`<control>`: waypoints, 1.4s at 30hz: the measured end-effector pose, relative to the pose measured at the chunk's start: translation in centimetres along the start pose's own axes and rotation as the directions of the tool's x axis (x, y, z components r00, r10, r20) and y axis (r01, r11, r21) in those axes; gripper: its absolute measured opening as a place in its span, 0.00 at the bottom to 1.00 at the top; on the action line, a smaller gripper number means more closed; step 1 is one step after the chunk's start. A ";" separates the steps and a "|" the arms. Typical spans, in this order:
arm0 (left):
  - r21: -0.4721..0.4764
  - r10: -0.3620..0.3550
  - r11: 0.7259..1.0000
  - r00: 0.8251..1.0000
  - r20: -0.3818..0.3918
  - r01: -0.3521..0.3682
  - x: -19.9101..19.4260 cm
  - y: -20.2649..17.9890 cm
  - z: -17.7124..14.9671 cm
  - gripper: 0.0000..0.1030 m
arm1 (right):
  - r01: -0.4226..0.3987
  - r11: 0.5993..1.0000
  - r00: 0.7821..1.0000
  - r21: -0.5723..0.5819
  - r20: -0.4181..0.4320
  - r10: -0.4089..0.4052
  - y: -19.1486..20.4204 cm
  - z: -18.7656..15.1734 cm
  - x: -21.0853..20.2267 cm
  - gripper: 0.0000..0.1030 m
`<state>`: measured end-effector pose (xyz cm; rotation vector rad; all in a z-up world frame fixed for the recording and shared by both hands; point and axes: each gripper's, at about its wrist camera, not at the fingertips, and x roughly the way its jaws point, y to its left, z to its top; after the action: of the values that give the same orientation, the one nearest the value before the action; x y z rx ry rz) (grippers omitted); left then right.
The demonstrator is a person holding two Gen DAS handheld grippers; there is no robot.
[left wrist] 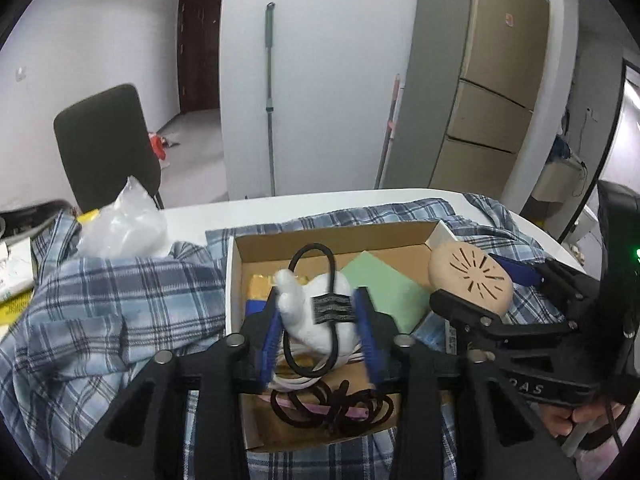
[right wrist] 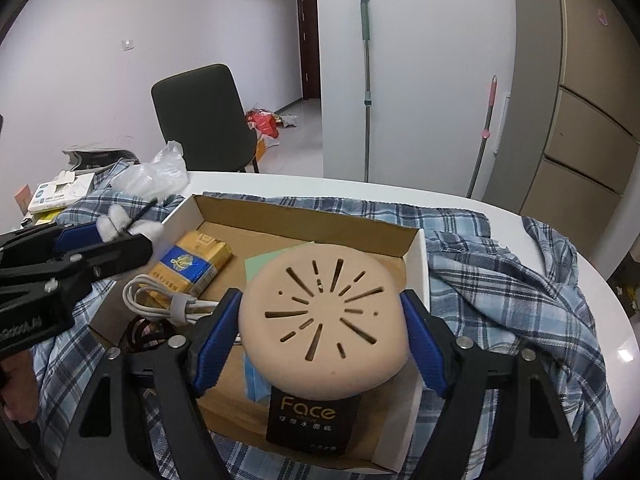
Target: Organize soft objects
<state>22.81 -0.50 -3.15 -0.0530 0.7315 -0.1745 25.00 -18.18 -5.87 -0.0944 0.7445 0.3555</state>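
Soft white plush toy (left wrist: 316, 312) and round peach-coloured slotted sponge pad (right wrist: 324, 316) over an open cardboard box (right wrist: 416, 256).

Left wrist view: the left gripper (left wrist: 320, 320), jaws partly apart, brackets the plush, which has a black elastic loop (left wrist: 312, 256) around it; whether the blue pads press it is unclear. Right wrist view: the right gripper (right wrist: 322, 334), jaws wide, flanks the pad above a black "Face" packet (right wrist: 314, 420); grip uncertain.

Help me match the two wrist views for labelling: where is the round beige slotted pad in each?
Left wrist: the beige pad sits right of centre, over the box's right edge.
Right wrist: it fills the lower centre, between the blue pads.
Shared landmark: the cardboard box.
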 end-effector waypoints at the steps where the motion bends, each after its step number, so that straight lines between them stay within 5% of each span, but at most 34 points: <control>1: -0.005 -0.003 1.000 1.000 0.003 0.003 -0.1 0.3 -0.1 0.62 | -0.002 1.000 1.000 -0.002 -0.002 0.002 0.1 -0.1 0.0 0.79; 9: -0.017 0.007 1.000 0.999 0.047 -0.006 -1.2 0.6 0.3 0.65 | 0.008 1.000 1.000 -0.009 0.006 -0.008 -0.1 -0.4 -0.2 0.90; 16: 0.027 0.013 0.999 0.981 0.193 -0.019 -5.3 -0.6 1.2 0.65 | 0.031 0.999 0.997 0.019 0.070 -0.033 -0.7 0.9 -2.6 0.91; 24: 0.051 0.022 0.998 0.909 0.417 -0.048 -13.1 -2.3 1.1 0.78 | 0.074 0.995 0.967 0.072 0.239 -0.089 -0.5 2.6 -9.4 0.93; 26: 0.045 0.021 0.998 0.880 0.475 -0.048 -15.5 -2.4 0.6 0.86 | 0.074 0.995 0.958 0.063 0.274 -0.088 0.0 2.7 -11.2 1.00; 29: 0.034 0.019 0.998 0.840 0.542 -0.044 -18.1 -2.3 -0.3 0.87 | 0.090 0.995 0.937 0.045 0.335 -0.100 0.9 2.3 -14.1 1.00; 31: 0.033 0.025 0.998 0.819 0.573 -0.054 -19.6 -2.4 -0.9 1.00 | 0.094 0.995 0.920 0.035 0.380 -0.100 1.6 1.9 -16.1 1.00; 33: 0.026 0.036 0.998 0.797 0.603 -0.064 -20.8 -2.3 -1.5 1.00 | 0.093 0.995 0.906 0.022 0.413 -0.094 2.3 1.6 -17.8 1.00; 36: 0.048 0.033 0.996 0.807 0.589 -0.075 -21.6 -2.3 -2.1 1.00 | 0.096 0.995 0.880 0.025 0.465 -0.097 3.2 0.8 -20.2 1.00; 42: 0.042 0.023 0.997 0.780 0.625 -0.063 -22.9 -1.6 -5.6 1.00 | 0.087 0.996 0.847 0.036 0.524 -0.093 3.8 -1.4 -22.4 1.00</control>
<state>2.08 2.06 7.99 -0.0328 0.0542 -0.1230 7.62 -21.27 8.43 -0.0175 0.1942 0.2682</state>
